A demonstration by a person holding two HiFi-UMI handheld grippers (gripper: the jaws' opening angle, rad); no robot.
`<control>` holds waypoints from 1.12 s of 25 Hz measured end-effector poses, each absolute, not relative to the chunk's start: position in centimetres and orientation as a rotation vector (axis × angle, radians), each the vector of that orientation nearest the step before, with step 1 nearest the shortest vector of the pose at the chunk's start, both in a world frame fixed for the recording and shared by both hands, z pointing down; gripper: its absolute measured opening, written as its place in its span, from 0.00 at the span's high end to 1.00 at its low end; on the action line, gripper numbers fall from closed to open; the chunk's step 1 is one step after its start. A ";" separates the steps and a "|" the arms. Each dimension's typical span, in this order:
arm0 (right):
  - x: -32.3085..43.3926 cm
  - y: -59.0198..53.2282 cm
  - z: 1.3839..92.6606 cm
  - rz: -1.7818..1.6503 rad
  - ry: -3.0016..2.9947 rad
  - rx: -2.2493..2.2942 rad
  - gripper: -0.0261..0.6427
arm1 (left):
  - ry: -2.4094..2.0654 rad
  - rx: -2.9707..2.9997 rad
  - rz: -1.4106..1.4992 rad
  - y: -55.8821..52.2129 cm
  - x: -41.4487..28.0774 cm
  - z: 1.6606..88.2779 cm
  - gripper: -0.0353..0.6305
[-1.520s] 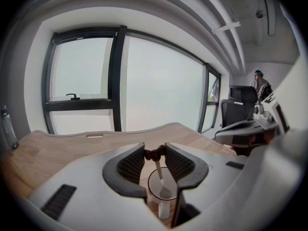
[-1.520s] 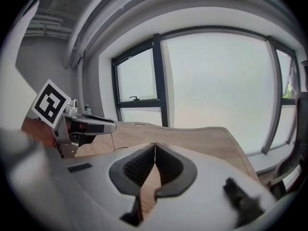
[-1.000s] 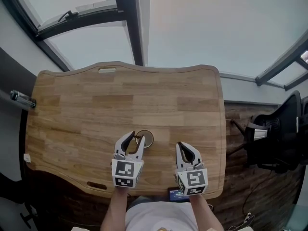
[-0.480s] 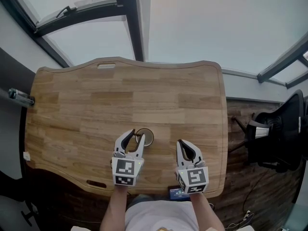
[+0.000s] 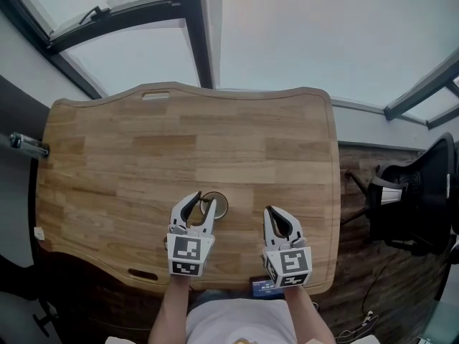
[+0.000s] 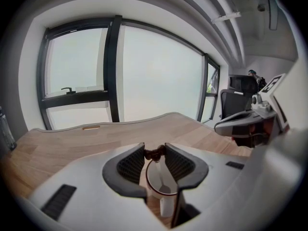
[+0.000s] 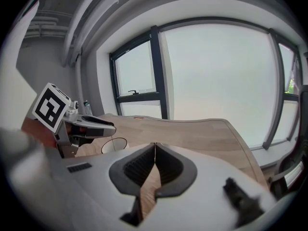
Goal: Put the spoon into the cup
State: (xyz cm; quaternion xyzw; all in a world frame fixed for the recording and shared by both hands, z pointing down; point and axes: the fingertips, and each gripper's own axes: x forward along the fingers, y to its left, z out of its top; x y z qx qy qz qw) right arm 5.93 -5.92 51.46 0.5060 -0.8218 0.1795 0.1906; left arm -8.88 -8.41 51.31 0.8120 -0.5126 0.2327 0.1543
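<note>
Final step in hand: the pale, brown-knobbed spoon [image 6: 158, 174] is stood in the white, brown-rimmed cup [image 6: 153, 184], its top pinched by the left gripper [image 6: 155, 151] (right gripper [image 7: 155, 144] pressed together, empty). Next, 1 clean release is judged necessary.

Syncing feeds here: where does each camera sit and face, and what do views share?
Head view: on the person's head, facing steeply down at the table; forearms, left tool, right tool show.
Left gripper view: on the left tool, along its jaws pinching the spoon in the cup.
Right gripper view: on the right tool, along shut jaws across the table.
Shared: all show the cup.
</note>
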 end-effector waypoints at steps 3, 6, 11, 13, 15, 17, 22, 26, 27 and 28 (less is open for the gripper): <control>6.0 -6.1 51.6 0.509 -2.309 1.419 0.91 | -1.468 2.324 0.671 -8.5 -8.8 51.5 0.74; 6.0 -6.2 51.8 0.513 -2.309 1.415 0.91 | -1.465 2.322 0.678 -8.6 -8.8 51.7 0.74; 6.2 -6.3 52.3 0.523 -2.303 1.412 0.92 | -1.461 2.322 0.690 -8.7 -8.7 52.1 0.74; 6.2 -6.3 52.4 0.526 -2.302 1.412 0.91 | -1.460 2.321 0.689 -8.8 -8.7 52.1 0.74; 6.3 -6.3 52.5 0.530 -2.300 1.412 0.91 | -1.460 2.322 0.689 -8.9 -8.6 52.2 0.74; 6.4 -6.3 52.6 0.534 -2.298 1.414 0.91 | -1.460 2.323 0.689 -8.9 -8.6 52.1 0.74; 6.4 -6.3 52.8 0.541 -2.294 1.419 0.92 | -1.458 2.328 0.689 -9.1 -8.5 52.2 0.74; 6.5 -6.3 53.0 0.543 -2.292 1.422 0.92 | -1.457 2.332 0.689 -9.2 -8.4 52.3 0.74; 6.5 -6.3 53.0 0.544 -2.291 1.423 0.91 | -1.455 2.333 0.689 -9.2 -8.3 52.3 0.74; 6.5 -6.4 53.0 0.545 -2.290 1.424 0.91 | -1.453 2.334 0.691 -9.3 -8.3 52.3 0.74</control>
